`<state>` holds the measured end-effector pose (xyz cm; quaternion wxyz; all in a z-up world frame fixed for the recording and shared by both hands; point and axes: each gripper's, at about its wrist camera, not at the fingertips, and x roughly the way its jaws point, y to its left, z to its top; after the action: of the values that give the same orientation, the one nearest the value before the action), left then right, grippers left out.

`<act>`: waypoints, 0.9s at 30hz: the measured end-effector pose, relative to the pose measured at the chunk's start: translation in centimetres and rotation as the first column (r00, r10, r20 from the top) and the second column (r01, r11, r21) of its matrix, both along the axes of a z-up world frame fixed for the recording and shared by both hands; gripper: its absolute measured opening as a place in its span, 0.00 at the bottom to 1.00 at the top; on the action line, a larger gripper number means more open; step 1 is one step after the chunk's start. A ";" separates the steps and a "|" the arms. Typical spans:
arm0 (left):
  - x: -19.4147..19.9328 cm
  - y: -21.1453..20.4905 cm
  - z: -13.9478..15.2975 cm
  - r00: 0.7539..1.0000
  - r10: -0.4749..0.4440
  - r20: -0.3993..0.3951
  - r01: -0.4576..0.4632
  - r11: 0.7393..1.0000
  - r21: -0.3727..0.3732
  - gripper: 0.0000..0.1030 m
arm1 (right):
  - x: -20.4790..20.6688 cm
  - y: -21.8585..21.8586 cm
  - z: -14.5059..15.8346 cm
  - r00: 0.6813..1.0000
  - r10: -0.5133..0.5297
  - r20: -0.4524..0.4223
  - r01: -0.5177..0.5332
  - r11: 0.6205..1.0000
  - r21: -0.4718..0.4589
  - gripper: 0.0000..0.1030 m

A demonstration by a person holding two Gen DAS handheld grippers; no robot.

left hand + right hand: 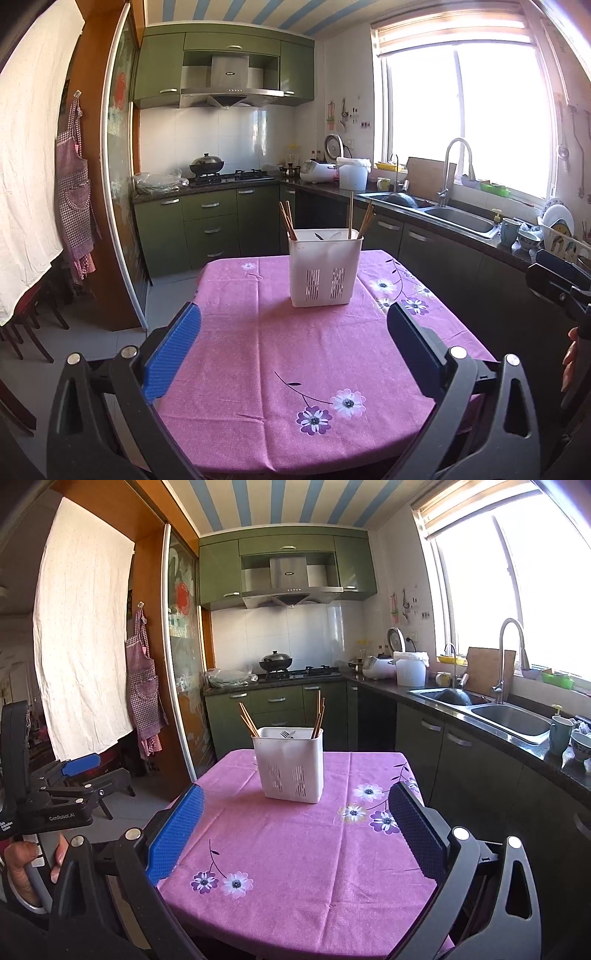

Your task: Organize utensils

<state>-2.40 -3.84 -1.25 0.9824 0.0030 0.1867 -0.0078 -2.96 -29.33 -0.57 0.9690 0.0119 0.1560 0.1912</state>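
A white slotted utensil holder (324,271) stands upright near the far edge of a table with a purple floral cloth (295,354). Wooden chopsticks (286,220) lean in its left and right ends, and a spoon or fork head shows inside. The holder also shows in the right wrist view (290,766) with chopsticks (248,720) and a fork (284,734). My left gripper (293,332) is open and empty, held back over the near part of the table. My right gripper (295,821) is open and empty, also short of the holder. The left gripper's body (55,794) shows at the left of the right wrist view.
A dark counter (461,229) with a steel sink (458,218) and faucet runs along the right. Cups and bowls (517,236) and a dish rack sit at its near end. Green cabinets (207,225) and a stove with a wok stand behind. A sliding door and apron are on the left.
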 end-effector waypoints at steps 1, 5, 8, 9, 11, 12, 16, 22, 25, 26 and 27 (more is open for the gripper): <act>-0.3 0.1 0.0 1.000 0.004 0.003 -0.004 1.000 0.002 0.93 | 0.0 0.0 0.1 1.000 -0.002 0.000 0.002 1.000 -0.004 0.96; -1.0 0.2 -0.1 1.000 0.001 -0.001 -0.001 1.000 0.001 0.93 | -0.3 -0.1 0.0 1.000 -0.011 -0.006 0.011 1.000 -0.010 0.96; -1.1 0.2 0.0 1.000 -0.001 -0.004 0.001 1.000 -0.005 0.93 | -0.3 -0.1 -0.1 1.000 -0.020 -0.009 0.020 1.000 -0.021 0.96; -1.1 0.2 0.1 1.000 0.000 -0.003 0.000 1.000 -0.007 0.93 | -0.3 0.1 -0.2 1.000 -0.026 -0.009 0.025 0.999 -0.028 0.96; -1.2 0.4 0.1 1.000 0.003 -0.003 -0.003 1.000 -0.014 0.93 | -0.1 0.2 -0.1 1.000 -0.025 -0.007 0.024 0.999 -0.033 0.96; -1.2 0.4 0.1 1.000 0.003 -0.003 -0.003 1.000 -0.016 0.93 | -0.1 0.3 -0.1 1.000 -0.020 -0.007 0.020 0.999 -0.032 0.96; -1.0 0.6 0.1 1.000 0.001 -0.002 -0.001 1.000 -0.025 0.93 | 0.4 0.7 -0.4 1.000 -0.014 -0.015 0.013 0.999 -0.039 0.96; -0.7 0.5 -0.3 1.000 -0.002 -0.012 0.002 1.000 -0.027 0.93 | 0.9 1.0 -0.7 0.999 -0.012 -0.031 0.011 0.999 -0.045 0.96; -0.7 0.5 -0.4 1.000 -0.006 -0.015 0.005 0.999 -0.031 0.93 | 0.9 1.1 -0.8 0.999 -0.008 -0.033 0.007 0.999 -0.047 0.96; -0.6 0.5 -0.3 1.000 -0.005 -0.015 0.005 0.999 -0.031 0.93 | 0.9 1.2 -0.8 0.999 -0.008 -0.033 0.006 0.999 -0.047 0.96; -0.6 0.5 -0.3 1.000 -0.005 -0.016 0.005 1.000 -0.031 0.93 | 0.9 1.2 -0.8 0.999 -0.008 -0.034 0.006 0.999 -0.047 0.96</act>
<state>-3.02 -3.37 -1.57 0.9808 -0.0120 0.1942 -0.0132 -2.02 -28.17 -1.39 0.9669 -0.0070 0.1768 0.1840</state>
